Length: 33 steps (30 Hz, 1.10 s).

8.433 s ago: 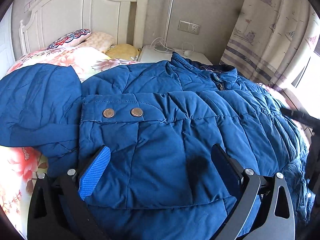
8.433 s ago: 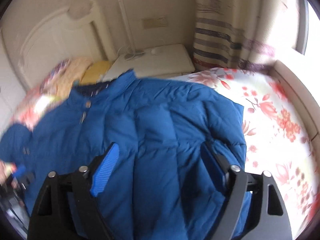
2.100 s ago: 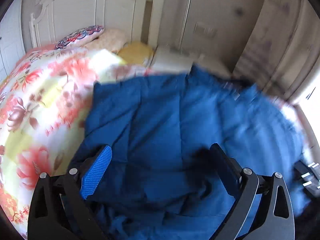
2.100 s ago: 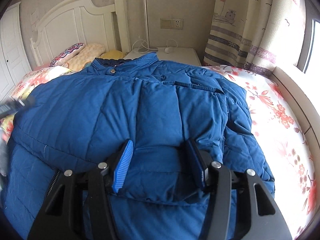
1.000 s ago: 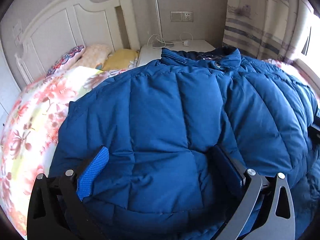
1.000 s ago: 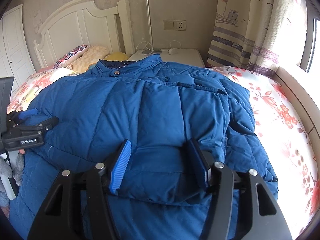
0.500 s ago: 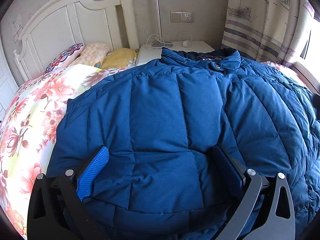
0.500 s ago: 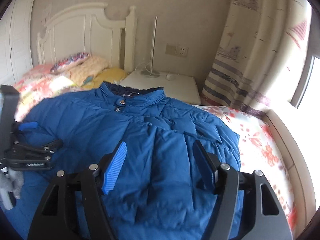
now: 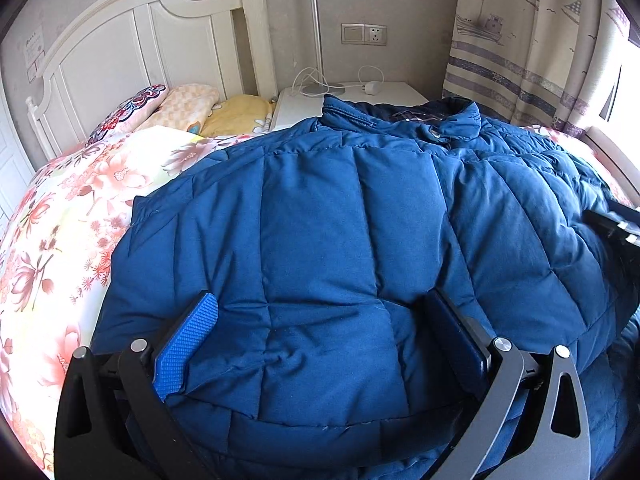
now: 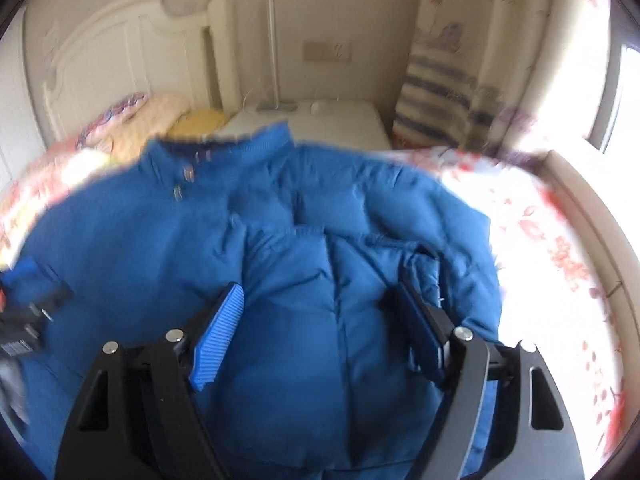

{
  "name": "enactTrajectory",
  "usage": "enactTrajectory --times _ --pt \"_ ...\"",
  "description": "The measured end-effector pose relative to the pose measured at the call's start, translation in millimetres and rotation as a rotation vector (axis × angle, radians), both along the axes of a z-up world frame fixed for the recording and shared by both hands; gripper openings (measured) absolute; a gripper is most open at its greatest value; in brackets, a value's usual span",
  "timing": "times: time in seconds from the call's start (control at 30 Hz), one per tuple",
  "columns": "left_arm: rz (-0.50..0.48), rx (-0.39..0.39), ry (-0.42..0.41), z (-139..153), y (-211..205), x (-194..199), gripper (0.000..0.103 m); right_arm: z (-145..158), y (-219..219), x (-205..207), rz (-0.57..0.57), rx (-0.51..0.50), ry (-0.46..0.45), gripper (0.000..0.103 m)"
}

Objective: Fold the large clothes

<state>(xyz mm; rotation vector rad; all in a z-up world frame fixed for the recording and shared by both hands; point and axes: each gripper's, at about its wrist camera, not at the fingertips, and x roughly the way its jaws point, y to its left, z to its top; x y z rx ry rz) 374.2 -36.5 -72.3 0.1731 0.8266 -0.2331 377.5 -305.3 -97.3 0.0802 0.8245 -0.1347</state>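
A large blue quilted puffer jacket (image 9: 340,220) lies on the flowered bedspread (image 9: 60,216), collar toward the headboard, with both sides folded in over the body. My left gripper (image 9: 320,320) is open, its fingers resting on the folded left part near the hem. My right gripper (image 10: 320,312) is open over the jacket (image 10: 288,248) on its right side; this view is blurred by motion. The right gripper's tip shows at the right edge of the left wrist view (image 9: 616,224), and the left gripper shows at the left edge of the right wrist view (image 10: 28,312).
A white headboard (image 9: 132,44) and several pillows (image 9: 180,104) are at the back left. A white nightstand (image 9: 352,92) with a lamp pole and charger stands behind the collar. A patterned curtain (image 9: 528,40) hangs at the right, by a window ledge.
My right gripper has opened wider, let go of the jacket fold and swung, blurring its view. My left gripper has stayed open and nearly still on the folded left side.
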Motion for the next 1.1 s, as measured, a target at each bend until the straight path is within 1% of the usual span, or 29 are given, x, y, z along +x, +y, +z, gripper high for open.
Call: enactTrajectory --times 0.07,0.1,0.13,0.17,0.2,0.23,0.27,0.3,0.33,0.37,0.4,0.47,0.63,0.7,0.77,0.8,0.83,0.87,0.9,0.93,0.97,1.03,1.07,1.1 --pt "0.0 -0.001 0.001 0 0 0 0.099 1 5 -2 -0.006 -0.036 0.005 0.079" --pt "0.0 0.0 0.001 0 0 0 0.099 3 6 -5 -0.019 -0.048 -0.009 0.079" --pt "0.0 0.001 0.001 0 0 0 0.099 8 8 -11 -0.05 -0.075 -0.04 0.077" --pt "0.0 0.001 0.001 0 0 1 0.099 20 12 -24 -0.087 -0.113 -0.112 0.075" --pt "0.0 0.0 0.001 -1 0 1 0.099 27 16 -33 -0.09 -0.124 -0.168 0.075" --pt "0.0 -0.001 0.002 -1 0 1 0.099 33 19 -38 -0.077 -0.123 -0.205 0.076" --pt "0.0 0.0 0.002 -1 0 0 0.099 39 27 -43 -0.031 -0.114 -0.228 0.076" --pt "0.0 0.001 0.002 -1 0 1 0.099 37 33 -41 0.017 -0.112 -0.202 0.077" --pt "0.0 0.001 0.002 -1 0 1 0.099 26 42 -35 0.069 -0.123 -0.126 0.082" --pt "-0.001 0.0 0.002 -1 0 1 0.099 6 49 -26 0.106 -0.145 -0.021 0.084" --pt "-0.001 -0.003 0.002 -1 0 0 0.099 -5 52 -20 0.111 -0.159 0.022 0.084" --pt "0.001 -0.006 0.004 -1 1 1 0.099 -6 50 -17 0.105 -0.144 0.021 0.087" --pt "0.003 -0.022 0.014 -2 3 3 0.099 -12 45 -16 0.11 -0.104 0.028 0.089" --pt "0.002 -0.021 0.014 -2 3 3 0.099 -10 36 -15 0.129 -0.048 0.034 0.092" --pt "0.02 -0.027 0.004 3 8 -2 0.098 5 21 -29 0.115 0.032 0.033 0.091" --pt "0.045 -0.03 -0.002 8 13 -11 0.098 22 24 -42 0.107 0.066 0.015 0.091" --pt "0.039 -0.069 -0.015 16 18 -21 0.098 31 22 -56 0.109 0.092 -0.014 0.091" --pt "-0.002 -0.144 -0.036 27 25 -40 0.098 40 25 -72 0.125 0.095 -0.042 0.091" --pt "-0.034 -0.169 -0.045 33 28 -54 0.098 45 26 -84 0.141 0.087 -0.057 0.091" --pt "-0.064 -0.163 -0.049 37 27 -68 0.098 47 29 -96 0.159 0.075 -0.059 0.091" --pt "-0.086 -0.117 -0.05 36 24 -85 0.098 44 31 -104 0.178 0.068 -0.045 0.091" --pt "-0.115 -0.056 -0.035 25 18 -102 0.098 30 37 -110 0.208 0.048 0.004 0.091" --pt "-0.126 -0.017 -0.006 11 14 -107 0.098 12 41 -107 0.221 0.02 0.061 0.091" --pt "-0.121 0.027 0.03 -3 11 -105 0.099 -5 43 -102 0.218 0.018 0.13 0.091"
